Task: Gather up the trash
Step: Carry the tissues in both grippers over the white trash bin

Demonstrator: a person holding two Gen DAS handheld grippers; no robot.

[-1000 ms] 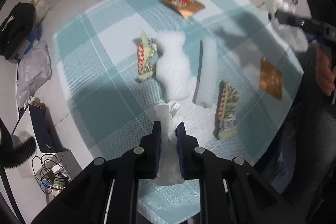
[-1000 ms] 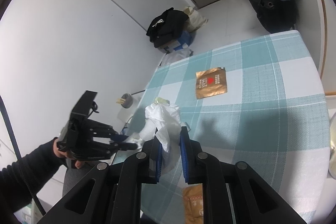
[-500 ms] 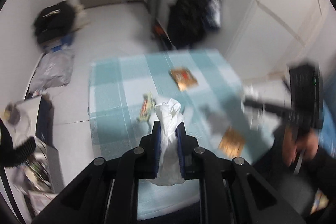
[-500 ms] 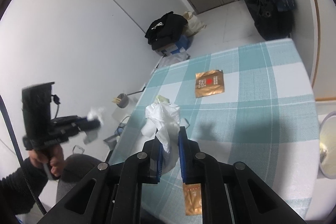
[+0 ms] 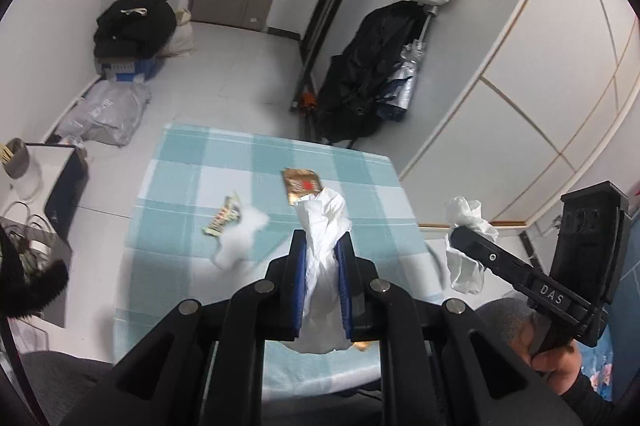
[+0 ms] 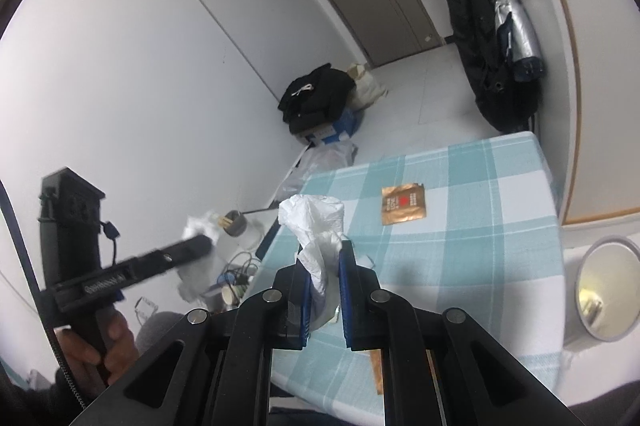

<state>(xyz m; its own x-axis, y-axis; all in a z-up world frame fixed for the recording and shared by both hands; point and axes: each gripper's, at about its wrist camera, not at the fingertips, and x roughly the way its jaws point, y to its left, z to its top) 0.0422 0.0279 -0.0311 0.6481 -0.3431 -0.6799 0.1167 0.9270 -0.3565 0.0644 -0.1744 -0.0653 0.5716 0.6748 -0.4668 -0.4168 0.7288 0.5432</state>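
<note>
Left wrist view. Left tongs (image 5: 322,266): closed tight on a white bag (image 5: 325,238), which rose between the blue pads and hung below them; its lower end hid part of the desk (image 5: 192,182). A gold scrap (image 5: 361,345) showed only as a sliver under the right finger. Right tongs (image 5: 460,234), at the right edge: clamped on a second bag (image 5: 466,250), held clear of the desk; the hand (image 5: 554,356) gripping the handle was cut off by the frame. On the desk: gold wrapper (image 5: 301,184), its near corner hidden behind the first bag; striped wrapper (image 5: 224,216); white foam (image 5: 240,236), blurred, outline hard to make out. On the floor beyond: black clothes (image 5: 134,18) on a blue box, grey sack (image 5: 106,114), dark coat (image 5: 372,66) by the wall.

Right wrist view. Right tongs (image 6: 323,266): shut on the second bag (image 6: 318,226), which stuck up above the fingertips and screened the desk (image 6: 480,246) edge behind. Gold wrapper (image 6: 403,204) lay flat, well beyond the tongs. Gold scrap (image 6: 376,366) was partly covered by the right finger. Left tongs (image 6: 200,244), at left, blurred; white bag (image 6: 200,226) at its tip indistinct, off the desk. Left hand (image 6: 100,346) was partly hidden by the handle. Round bin (image 6: 608,286) stood right of the desk, cut by the frame.
</note>
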